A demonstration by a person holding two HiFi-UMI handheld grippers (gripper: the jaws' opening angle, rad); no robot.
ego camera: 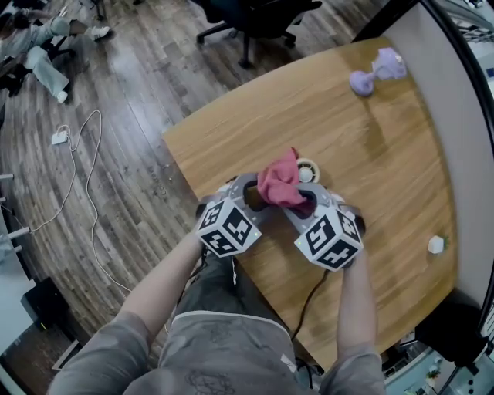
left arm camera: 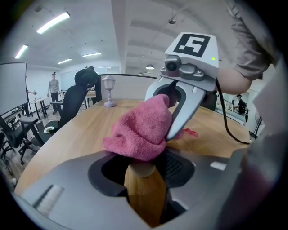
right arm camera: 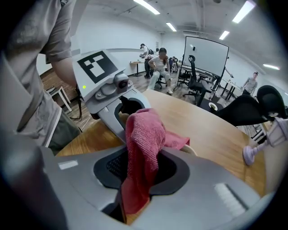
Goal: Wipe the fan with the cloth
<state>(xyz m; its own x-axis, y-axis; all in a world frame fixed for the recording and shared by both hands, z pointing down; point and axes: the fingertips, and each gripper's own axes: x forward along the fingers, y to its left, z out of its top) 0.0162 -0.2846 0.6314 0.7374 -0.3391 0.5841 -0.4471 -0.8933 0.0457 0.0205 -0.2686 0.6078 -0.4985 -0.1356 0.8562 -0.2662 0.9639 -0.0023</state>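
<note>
The left gripper (left arm camera: 143, 177) is closed on the fan (left arm camera: 143, 197). Its two jaws stand partly apart, and the fan's light wooden stem fills the gap between them. The right gripper (right arm camera: 137, 182) is closed on the cloth (right arm camera: 143, 134), a pink terry one. A fold of it goes down into the narrow gap between the jaws, and the rest rises above them.

In the head view the two grippers lie close side by side at the near edge of the wooden table (ego camera: 386, 154). The left one points toward 1 o'clock and the right one toward 11 o'clock, and their tips meet under the cloth. The cloth is draped over the top of the fan and covers most of it. Only a pale round part shows, touching the cloth at its 2 o'clock side.

Further out on the table, a lilac lamp-shaped object (ego camera: 377, 71) lies at 1 o'clock, well apart from the cloth. A small white object (ego camera: 436, 244) lies at 3 o'clock from the grippers, near the table's right edge. On the plank floor (ego camera: 154, 77) a black office chair (ego camera: 255, 19) stands at 12 o'clock beyond the table. A white cable (ego camera: 86, 166) runs at 9 o'clock.
</note>
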